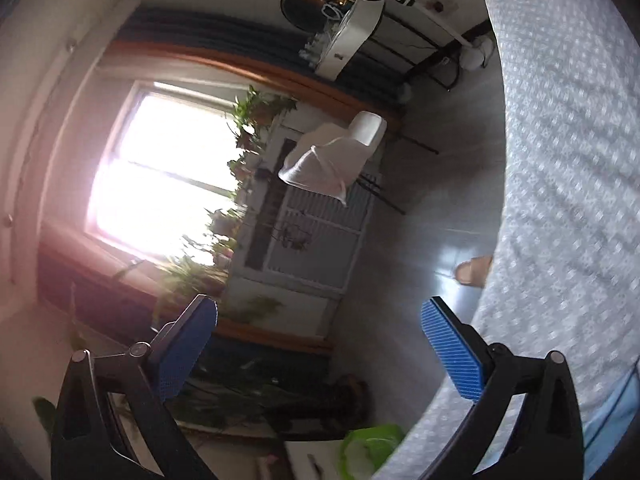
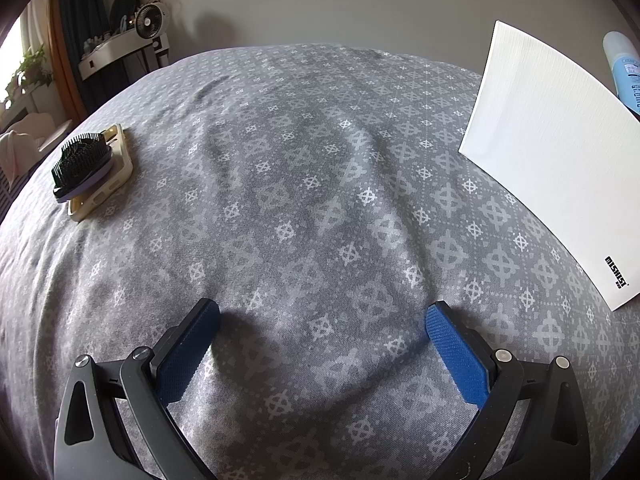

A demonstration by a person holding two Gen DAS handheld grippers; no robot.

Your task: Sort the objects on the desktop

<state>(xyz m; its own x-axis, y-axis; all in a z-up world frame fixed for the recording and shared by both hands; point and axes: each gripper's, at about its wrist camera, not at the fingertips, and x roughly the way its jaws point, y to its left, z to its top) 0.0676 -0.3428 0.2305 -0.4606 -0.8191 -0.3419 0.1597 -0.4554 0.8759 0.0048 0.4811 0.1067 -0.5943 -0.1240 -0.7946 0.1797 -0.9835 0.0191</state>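
Right gripper (image 2: pixel 322 320) hangs low over the grey patterned bedsheet (image 2: pixel 304 168), blue pads spread wide, nothing held — black bristle hairbrush (image 2: pixel 80 164) sits on top of a cream phone case (image 2: pixel 105 184) at far left, white flat box (image 2: pixel 548 160) well apart at right with a blue bottle (image 2: pixel 624 68) behind it. Left gripper (image 1: pixel 320 320) is tilted sideways off the bed edge, facing a bright window (image 1: pixel 160 172) and green houseplants (image 1: pixel 256 120) — its 2 pads also wide apart, empty.

on the cloth (image 2: pixel 304 168), a brush (image 2: pixel 80 162) lies on a case (image 2: pixel 116 178) at ten o'clock; a box (image 2: pixel 548 160) at two o'clock.
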